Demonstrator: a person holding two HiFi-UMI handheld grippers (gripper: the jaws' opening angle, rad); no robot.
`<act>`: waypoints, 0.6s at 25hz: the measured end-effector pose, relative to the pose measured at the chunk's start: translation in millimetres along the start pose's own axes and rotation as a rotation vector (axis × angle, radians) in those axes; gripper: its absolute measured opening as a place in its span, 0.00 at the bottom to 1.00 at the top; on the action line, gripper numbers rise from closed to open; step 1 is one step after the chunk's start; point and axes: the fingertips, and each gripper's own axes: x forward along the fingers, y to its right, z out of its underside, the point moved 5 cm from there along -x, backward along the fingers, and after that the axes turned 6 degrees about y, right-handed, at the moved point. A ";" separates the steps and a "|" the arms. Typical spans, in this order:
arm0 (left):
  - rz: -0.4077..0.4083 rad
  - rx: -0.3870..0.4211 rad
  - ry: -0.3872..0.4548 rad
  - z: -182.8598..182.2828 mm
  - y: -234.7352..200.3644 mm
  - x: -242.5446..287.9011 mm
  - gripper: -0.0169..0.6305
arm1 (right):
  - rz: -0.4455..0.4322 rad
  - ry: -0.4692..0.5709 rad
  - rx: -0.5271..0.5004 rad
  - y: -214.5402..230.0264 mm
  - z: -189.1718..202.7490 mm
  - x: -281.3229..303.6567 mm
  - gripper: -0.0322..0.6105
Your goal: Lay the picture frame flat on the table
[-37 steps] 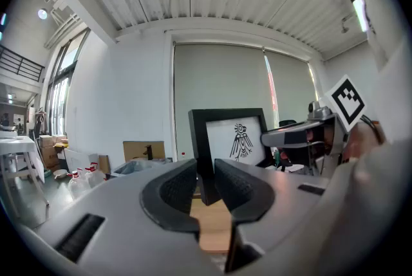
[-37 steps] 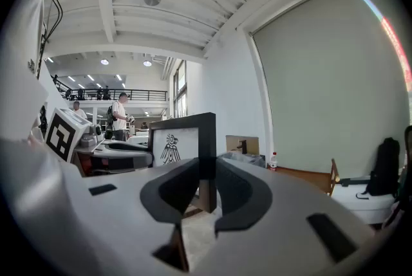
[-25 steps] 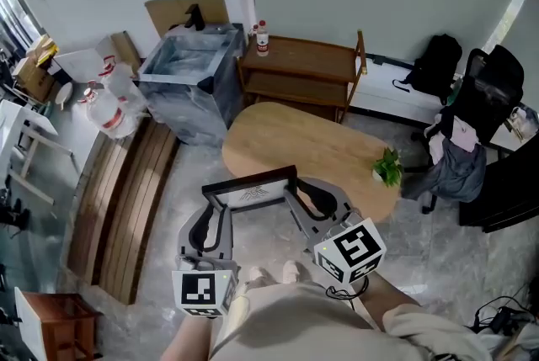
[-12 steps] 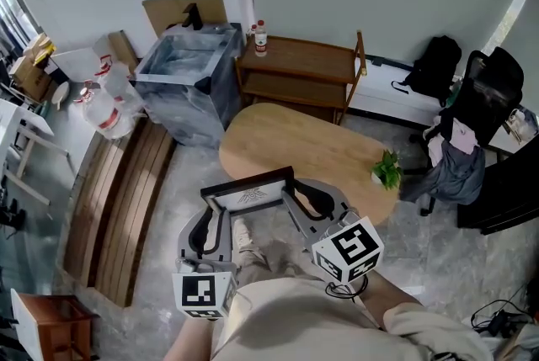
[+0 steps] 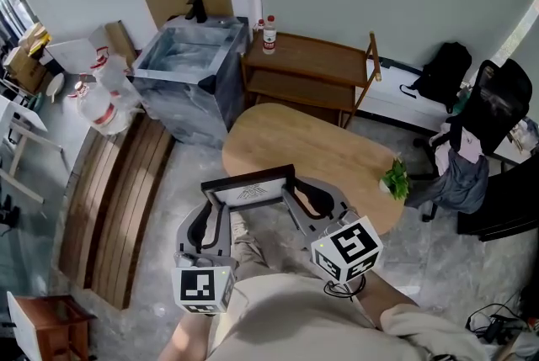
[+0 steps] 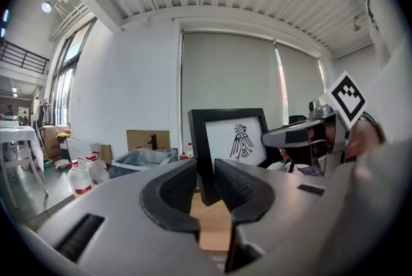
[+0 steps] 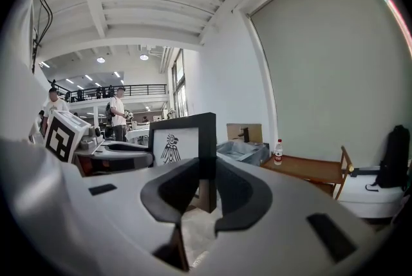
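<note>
Nearest the person, the left tool (image 5: 216,212) pinches the left side of the picture frame (image 5: 250,189), and the right tool (image 5: 295,201) pinches its right side. The frame is held upright in the air, just short of the tabletop's (image 5: 312,145) near edge. A small plant (image 5: 393,177) sits at the tabletop's right end.

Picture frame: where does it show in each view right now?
Head view: picture frame, lower centre, beside the table's near edge.
Left gripper view: centre, its left edge clamped by the left gripper.
Right gripper view: left of centre, its right edge clamped by the right gripper.
Shared landmark: the grey bin.
</note>
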 end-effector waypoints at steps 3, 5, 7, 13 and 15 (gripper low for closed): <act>0.015 -0.003 -0.088 4.6 -18.3 19.9 0.15 | 0.010 -0.023 0.000 8.8 0.8 27.1 0.15; 0.027 -0.009 -0.101 2.0 -35.5 41.9 0.15 | 0.017 -0.040 0.013 18.8 -2.8 50.9 0.15; 0.047 -0.020 -0.088 -7.9 -60.6 77.0 0.15 | 0.029 -0.060 0.029 35.5 -15.8 86.5 0.15; 0.093 -0.004 -0.046 -7.6 -92.9 133.9 0.15 | 0.078 -0.085 0.050 62.4 -9.0 136.0 0.15; 0.107 -0.005 -0.052 -1.3 -101.0 146.5 0.15 | 0.092 -0.093 0.050 67.6 -4.3 148.0 0.15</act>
